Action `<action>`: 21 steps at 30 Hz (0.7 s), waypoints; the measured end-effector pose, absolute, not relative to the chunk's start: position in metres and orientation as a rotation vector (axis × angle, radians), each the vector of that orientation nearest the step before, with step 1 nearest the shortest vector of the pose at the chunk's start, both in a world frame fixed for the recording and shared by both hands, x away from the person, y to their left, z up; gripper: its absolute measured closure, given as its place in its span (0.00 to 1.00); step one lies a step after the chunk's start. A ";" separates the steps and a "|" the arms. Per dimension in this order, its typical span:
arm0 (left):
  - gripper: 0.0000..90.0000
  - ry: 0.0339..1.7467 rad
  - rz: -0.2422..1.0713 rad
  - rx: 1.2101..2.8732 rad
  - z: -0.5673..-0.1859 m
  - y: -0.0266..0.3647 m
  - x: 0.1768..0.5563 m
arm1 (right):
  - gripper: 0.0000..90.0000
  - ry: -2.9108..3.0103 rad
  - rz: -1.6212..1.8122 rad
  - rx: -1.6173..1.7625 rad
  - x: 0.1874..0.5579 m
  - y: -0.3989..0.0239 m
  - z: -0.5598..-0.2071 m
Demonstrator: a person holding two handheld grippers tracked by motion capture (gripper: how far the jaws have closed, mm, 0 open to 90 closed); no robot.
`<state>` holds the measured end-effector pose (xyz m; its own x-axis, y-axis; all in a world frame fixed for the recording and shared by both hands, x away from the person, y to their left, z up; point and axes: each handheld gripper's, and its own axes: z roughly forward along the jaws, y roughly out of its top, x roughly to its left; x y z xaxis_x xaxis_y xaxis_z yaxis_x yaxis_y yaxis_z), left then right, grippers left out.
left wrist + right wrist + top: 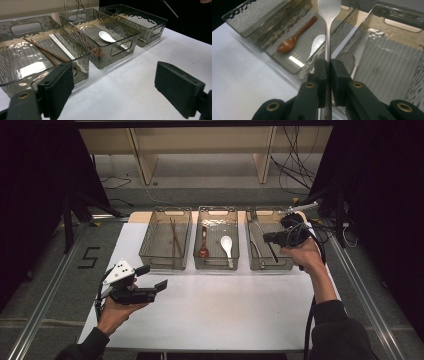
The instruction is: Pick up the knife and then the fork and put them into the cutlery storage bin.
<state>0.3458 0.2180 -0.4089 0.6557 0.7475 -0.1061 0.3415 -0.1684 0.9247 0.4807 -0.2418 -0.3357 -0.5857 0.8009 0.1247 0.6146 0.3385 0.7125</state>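
White surface (pixel 210 310) under three clear bins in a row at 12 o'clock: left bin (pixel 165 238) with brown chopsticks (pixel 173 237), middle bin (pixel 216 238) with a brown spoon (pixel 203 245) and a white spoon (pixel 227 247), right bin (pixel 270 240) at about 1 o'clock. Left gripper (pixel 150 280) at 8 o'clock above the bare surface, jaws wide apart, nothing between them, pointing toward the bins. Right gripper (pixel 328 72) at 2 o'clock over the right bin, jaws closed tight on the thin handle of a metal utensil (pixel 328 15), perhaps a fork or spoon; its head cut off by the frame edge in the right gripper view, so exact kind not clear. Utensil held in the air, above the wall between middle and right bin. Possible trouble from here: narrow smooth handle pinched at one small place only, so easy to rotate or slip between the pads during a quick move; possible knock of the hanging end on a bin rim, tipping or shifting the light bin; release too high, then bounce and landing in the wrong bin.
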 end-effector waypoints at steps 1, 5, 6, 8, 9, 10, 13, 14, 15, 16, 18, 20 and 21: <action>0.17 0.879 0.457 1.766 -0.409 0.218 0.346 | 0.94 2.348 1.089 1.284 0.483 -0.243 -0.335; 0.17 0.880 0.455 1.765 -0.409 0.217 0.346 | 0.94 2.323 1.082 1.306 0.490 -0.245 -0.334; 0.17 0.880 0.455 1.765 -0.409 0.217 0.346 | 0.94 2.319 1.079 1.316 0.492 -0.245 -0.334; 0.17 0.881 0.454 1.765 -0.409 0.217 0.346 | 0.94 2.309 1.070 1.331 0.495 -0.246 -0.334; 0.17 0.880 0.456 1.765 -0.409 0.217 0.346 | 0.94 2.302 1.070 1.337 0.497 -0.247 -0.335; 0.17 0.878 0.457 1.766 -0.409 0.217 0.346 | 0.94 2.294 1.066 1.351 0.499 -0.247 -0.335; 0.17 0.879 0.456 1.765 -0.409 0.218 0.346 | 0.94 2.274 1.048 1.383 0.506 -0.248 -0.337; 0.17 0.878 0.456 1.766 -0.409 0.218 0.346 | 0.94 2.271 1.033 1.390 0.508 -0.249 -0.338; 0.17 0.877 0.457 1.766 -0.409 0.218 0.346 | 0.94 2.265 1.024 1.399 0.511 -0.249 -0.339; 0.17 0.878 0.456 1.766 -0.409 0.218 0.346 | 0.94 2.259 1.020 1.410 0.513 -0.249 -0.340; 0.17 0.883 0.454 1.759 -0.409 0.218 0.346 | 0.94 2.247 1.005 1.427 0.517 -0.249 -0.342; 0.17 0.878 0.456 1.765 -0.409 0.218 0.346 | 0.94 2.238 0.996 1.444 0.520 -0.250 -0.344; 0.17 0.878 0.456 1.766 -0.409 0.218 0.346 | 0.94 2.234 0.994 1.450 0.521 -0.250 -0.345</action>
<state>0.3459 0.2179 -0.4090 0.6565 0.7467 -0.1073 0.3416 -0.1675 0.9248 0.5213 -0.2497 -0.3452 -0.4469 0.8869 0.1169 0.6808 0.2524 0.6877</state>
